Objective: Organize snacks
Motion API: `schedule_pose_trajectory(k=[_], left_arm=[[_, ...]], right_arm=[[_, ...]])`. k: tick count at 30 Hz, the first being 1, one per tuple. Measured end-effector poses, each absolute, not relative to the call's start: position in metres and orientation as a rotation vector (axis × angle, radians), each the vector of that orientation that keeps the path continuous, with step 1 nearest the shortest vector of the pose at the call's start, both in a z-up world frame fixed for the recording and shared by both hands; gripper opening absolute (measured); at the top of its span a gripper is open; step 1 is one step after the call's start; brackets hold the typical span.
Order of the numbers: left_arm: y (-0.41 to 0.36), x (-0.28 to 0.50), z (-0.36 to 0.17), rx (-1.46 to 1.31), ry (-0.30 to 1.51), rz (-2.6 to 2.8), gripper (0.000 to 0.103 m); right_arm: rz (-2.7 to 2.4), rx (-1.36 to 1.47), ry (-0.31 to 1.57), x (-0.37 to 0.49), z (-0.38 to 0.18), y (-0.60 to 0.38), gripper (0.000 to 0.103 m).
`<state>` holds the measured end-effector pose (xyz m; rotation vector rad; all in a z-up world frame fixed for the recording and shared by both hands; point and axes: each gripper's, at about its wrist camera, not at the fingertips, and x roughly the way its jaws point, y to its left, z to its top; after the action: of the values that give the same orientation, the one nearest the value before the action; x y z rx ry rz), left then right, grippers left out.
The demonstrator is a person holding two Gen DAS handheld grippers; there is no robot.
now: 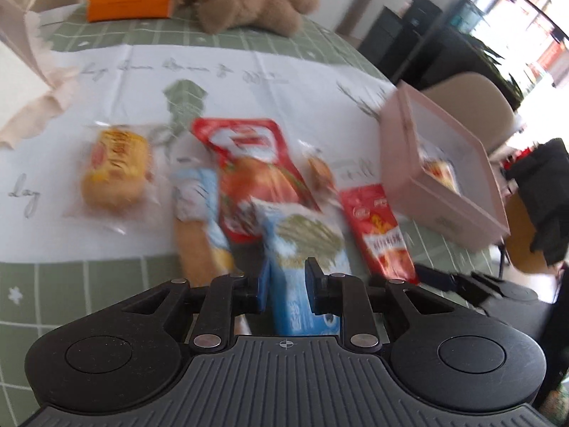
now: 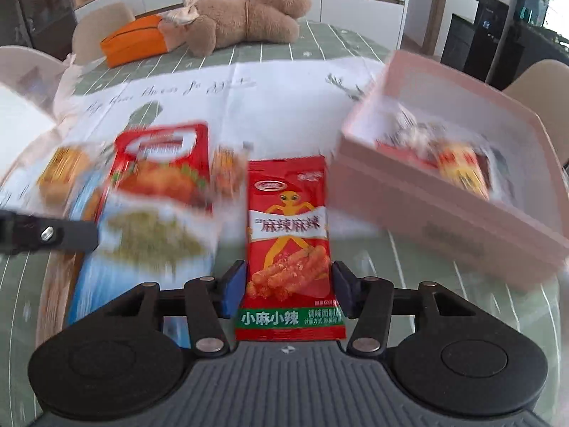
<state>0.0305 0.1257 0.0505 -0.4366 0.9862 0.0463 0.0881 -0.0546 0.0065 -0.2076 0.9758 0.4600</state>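
Clamping the light-blue snack packet (image 1: 306,249), the left gripper (image 1: 286,284) has its blue pads nearly together, pressed on the packet's lower edges; packet lifted off the table, blurred. Same packet shows in the right wrist view (image 2: 149,245), low and left of the pink box (image 2: 444,220), with a dark finger of the left gripper (image 2: 49,236) at its left side.

Right gripper (image 2: 288,284) jaws part open, straddling the small red spicy-strip packet (image 2: 288,224); whether the blue pads (image 2: 234,286) touch its sides, cannot tell. That packet lies flat on the tablecloth (image 2: 284,106), just left of the pink box, not lifted.

Left of the pink box, beyond the blue packet: big red snack bag (image 2: 163,167) flat on the cloth, a small clear-wrapped snack (image 2: 227,167) between it and the spicy-strip packet, and further left a yellow-orange wrapped bun (image 1: 113,167). A second blue-wrapped pastry (image 1: 199,220) lies between bun and red bag in the left wrist view.

Pink box sits open at the right edge of the table, already holding a yellow-red wrapped snack (image 2: 462,167) and other wrappers, too blurred to name.

Far side of the table from the pink box: brown plush toy (image 2: 245,17) lying on its side, orange pouch (image 2: 131,41) touching it on the left.
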Motion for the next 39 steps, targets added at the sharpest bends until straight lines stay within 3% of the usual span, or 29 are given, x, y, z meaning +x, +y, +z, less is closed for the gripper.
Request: schedule_pose_trajectory(k=[7,14,19,25,39], left_arm=[[0.117,0.057,0.072,-0.432,0.866,0.017,0.026],[0.091,0.149,0.045,-0.275,0.974,0.045,0.026],[0.077,0.172,0.026,-0.199,1.016,0.037,0.028],[0.057,0.138,0.031,-0.151,1.028,-0.058,0.024],[0.048,0.039,0.038,-0.292,1.082,-0.197,0.025]], right_arm=[[0.413,-0.200,1.016,0.025,0.014,-0.120,0.053],[0.363,-0.152,1.058,0.015,0.014,-0.156,0.073],[0.343,-0.159,1.058,0.013,0.009,-0.169,0.087],[0.311,-0.151,1.025,0.013,0.002,-0.174,0.103],[0.334,-0.167,1.021,0.024,0.000,-0.166,0.103]])
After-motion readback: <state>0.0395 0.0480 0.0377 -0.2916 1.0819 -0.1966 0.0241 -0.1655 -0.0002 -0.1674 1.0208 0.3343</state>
